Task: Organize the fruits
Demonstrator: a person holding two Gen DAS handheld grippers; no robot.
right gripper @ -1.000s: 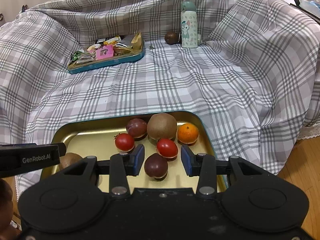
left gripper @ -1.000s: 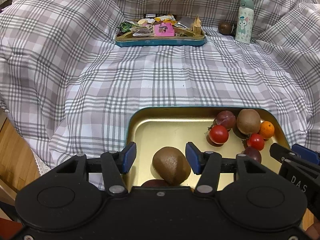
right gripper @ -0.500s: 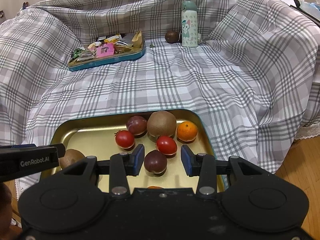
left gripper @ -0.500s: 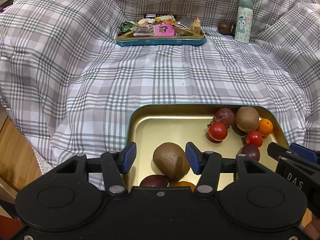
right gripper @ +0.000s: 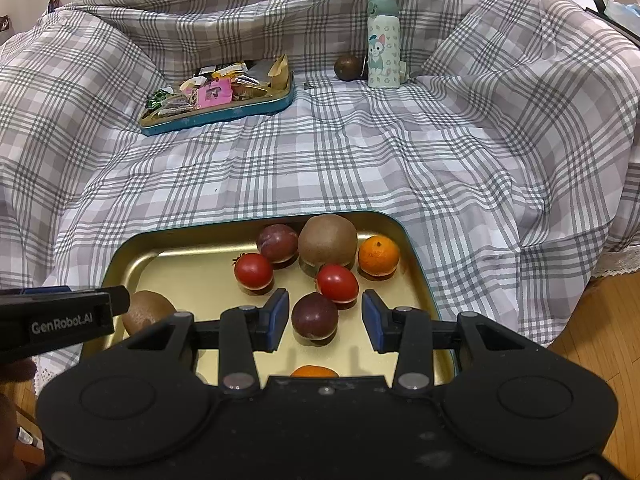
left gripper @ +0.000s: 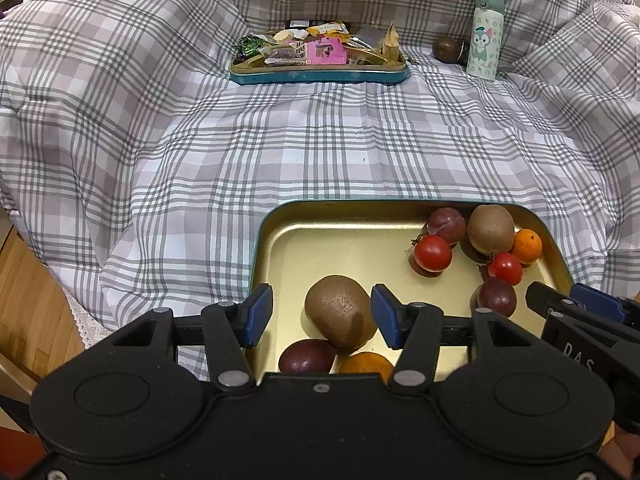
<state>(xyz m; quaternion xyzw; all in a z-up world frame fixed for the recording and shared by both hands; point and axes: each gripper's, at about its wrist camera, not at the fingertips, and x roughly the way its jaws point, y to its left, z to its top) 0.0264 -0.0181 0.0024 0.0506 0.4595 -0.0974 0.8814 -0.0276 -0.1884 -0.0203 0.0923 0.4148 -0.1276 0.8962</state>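
- Gold tray [left gripper: 280, 240], teal-rimmed, on a checked cloth; taken here as the landmark for all positions.
- Left gripper [left gripper: 322, 316]: jaws open, standing either side of a kiwi [left gripper: 340, 316] at the tray's near left, with a gap on each side and no contact visible.
- Right gripper [right gripper: 322, 320]: jaws open, bracketing a dark passion fruit [right gripper: 315, 315] near the tray's near right; again no contact visible.
- Far right corner of the tray: a second kiwi [right gripper: 328, 240], a plum [right gripper: 277, 242], a mandarin [right gripper: 378, 255] and two cherry tomatoes [right gripper: 253, 271], clustered and partly touching.
- Near edge of the tray, partly hidden by the left gripper's body: another dark fruit [left gripper: 307, 356] and another orange one [left gripper: 366, 362].
- Beyond the tray, at the back of the cloth: one dark round fruit [right gripper: 347, 67] not yet gathered, just beside a cartoon-print bottle [right gripper: 383, 42]; a tin of snacks [right gripper: 216, 96] lies well apart.
- Handling, as judged: the kiwi is light, fuzzy and slightly yielding; grip across its short axis at mid-body, with modest force to avoid bruising.
- The passion fruit looks smooth, round and prone to rolling; jaws should meet at its widest girth.
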